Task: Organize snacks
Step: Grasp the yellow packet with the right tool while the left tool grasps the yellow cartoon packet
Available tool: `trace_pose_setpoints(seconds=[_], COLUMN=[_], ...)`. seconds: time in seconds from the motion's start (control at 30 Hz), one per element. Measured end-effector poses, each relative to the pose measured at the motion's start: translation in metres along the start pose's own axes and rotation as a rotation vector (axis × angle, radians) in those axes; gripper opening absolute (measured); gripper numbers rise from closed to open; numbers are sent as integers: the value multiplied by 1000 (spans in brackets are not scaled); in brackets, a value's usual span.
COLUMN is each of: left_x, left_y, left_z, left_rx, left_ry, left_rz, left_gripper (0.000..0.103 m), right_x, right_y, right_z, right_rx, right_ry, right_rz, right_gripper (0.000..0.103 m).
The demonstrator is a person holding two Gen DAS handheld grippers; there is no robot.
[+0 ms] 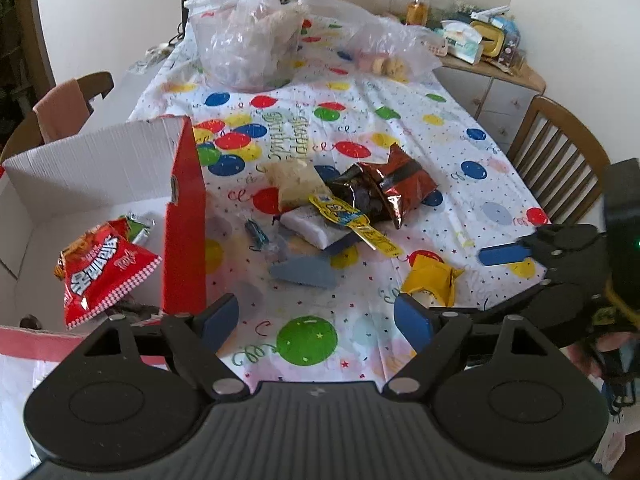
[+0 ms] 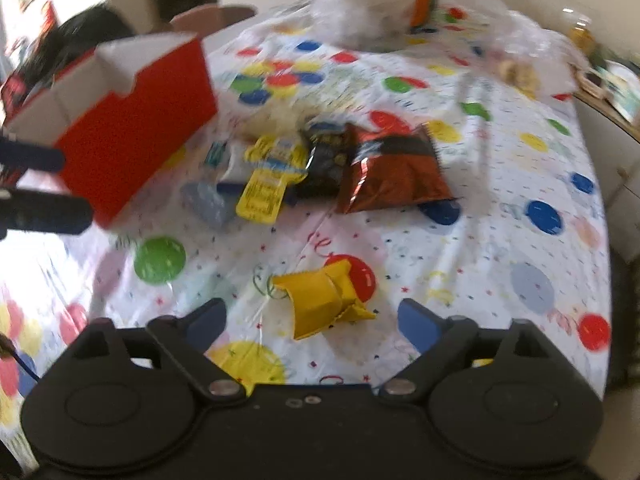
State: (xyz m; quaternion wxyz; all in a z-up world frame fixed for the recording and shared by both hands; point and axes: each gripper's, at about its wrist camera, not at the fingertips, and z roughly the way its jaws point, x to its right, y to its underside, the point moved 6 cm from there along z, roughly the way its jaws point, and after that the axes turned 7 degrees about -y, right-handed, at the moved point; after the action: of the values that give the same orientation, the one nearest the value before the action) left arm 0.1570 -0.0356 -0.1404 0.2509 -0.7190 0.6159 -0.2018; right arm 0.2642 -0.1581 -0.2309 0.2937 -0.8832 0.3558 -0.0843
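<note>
A crinkled yellow foil packet [image 2: 324, 300], folded and puffy, lies on the desk's [image 2: 500, 184] glossy balloon-print plastic cover, just ahead of the right gripper [image 2: 314, 322], whose fingers stand apart with nothing between them. The left gripper [image 1: 316, 318] is likewise spread and empty beside a red cardboard box [image 1: 184, 216] with a white ribbed inside, where a shiny red snack bag [image 1: 104, 268] lies slanted. Farther off, a dark-red foil bag [image 1: 400, 188] lies with its long axis diagonal.
</note>
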Motion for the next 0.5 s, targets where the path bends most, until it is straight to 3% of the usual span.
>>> trace_pose_setpoints(seconds=[0.2, 0.5], left_x=[12, 26], left_y=[-9, -27], left_z=[10, 37], left_rx=[-36, -116], left_ry=[8, 36], left_rz=[-33, -81], left_gripper=[85, 85], right_x=[12, 18], right_y=[0, -2], right_z=[25, 25], right_rx=[-40, -24], right_ry=[-40, -72], right_rz=[-10, -58], right_gripper=[73, 50])
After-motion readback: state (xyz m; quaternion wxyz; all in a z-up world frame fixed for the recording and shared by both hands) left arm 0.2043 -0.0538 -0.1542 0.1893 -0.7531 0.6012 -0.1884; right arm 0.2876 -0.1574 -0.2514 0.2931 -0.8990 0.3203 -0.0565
